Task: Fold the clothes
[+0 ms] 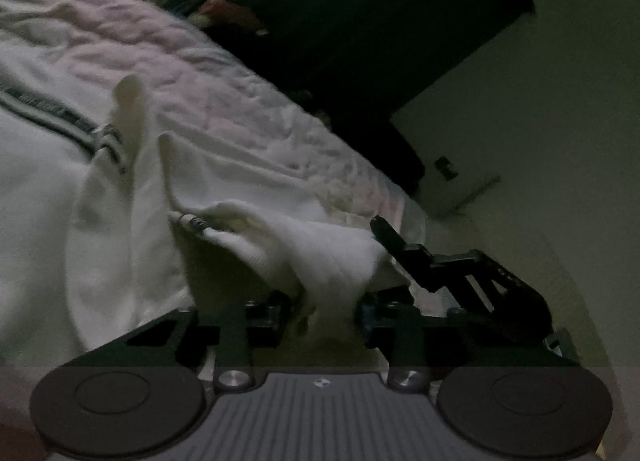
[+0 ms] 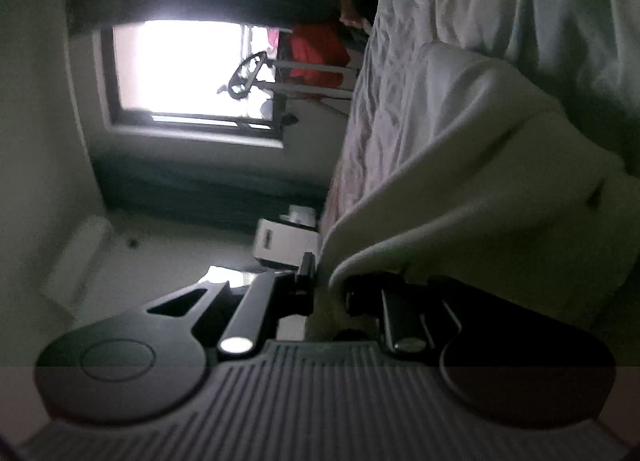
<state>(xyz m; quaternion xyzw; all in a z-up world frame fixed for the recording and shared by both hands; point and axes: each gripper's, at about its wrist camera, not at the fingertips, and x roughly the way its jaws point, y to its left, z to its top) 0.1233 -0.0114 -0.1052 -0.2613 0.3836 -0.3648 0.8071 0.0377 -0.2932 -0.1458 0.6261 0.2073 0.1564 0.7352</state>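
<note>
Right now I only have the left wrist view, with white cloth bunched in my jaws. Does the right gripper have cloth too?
Observer: Yes. A rolled edge of the white garment runs between the jaws of the right gripper.
Operator: What lies beyond that gripper?
Observer: A bright window in the far wall.
Operator: Anything close to the bed on that side?
Observer: A white box stands beside the bed, just past the jaws.
</note>
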